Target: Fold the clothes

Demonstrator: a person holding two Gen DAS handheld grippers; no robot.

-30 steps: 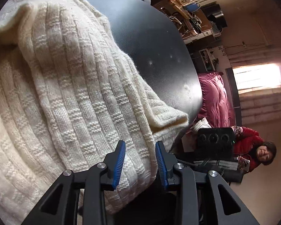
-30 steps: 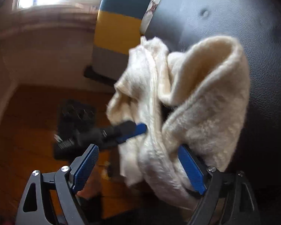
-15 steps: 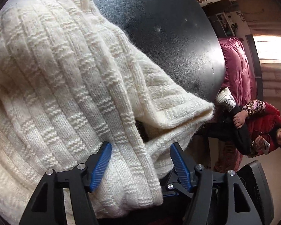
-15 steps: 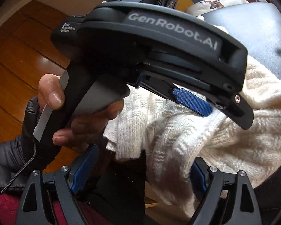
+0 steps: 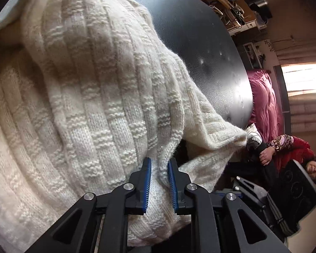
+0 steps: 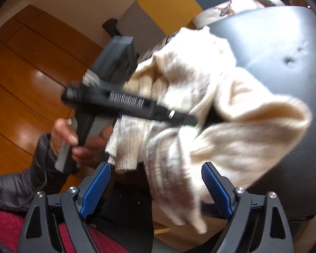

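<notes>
**Left gripper closes on the sweater**

The left gripper (image 5: 159, 169), spread wide half a second ago, now pinches a fold of the cream sweater (image 5: 90, 97) at the black table (image 5: 210, 48) edge. The right gripper (image 6: 155, 181) gapes wide, holding nothing; cloth hangs between its fingers. A fold can follow.

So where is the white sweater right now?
The sweater lies on the dark table, filling the left of the left wrist view. The left gripper pinches its near edge.

Close wrist views, shared sweater (image 5: 90, 97)
</notes>
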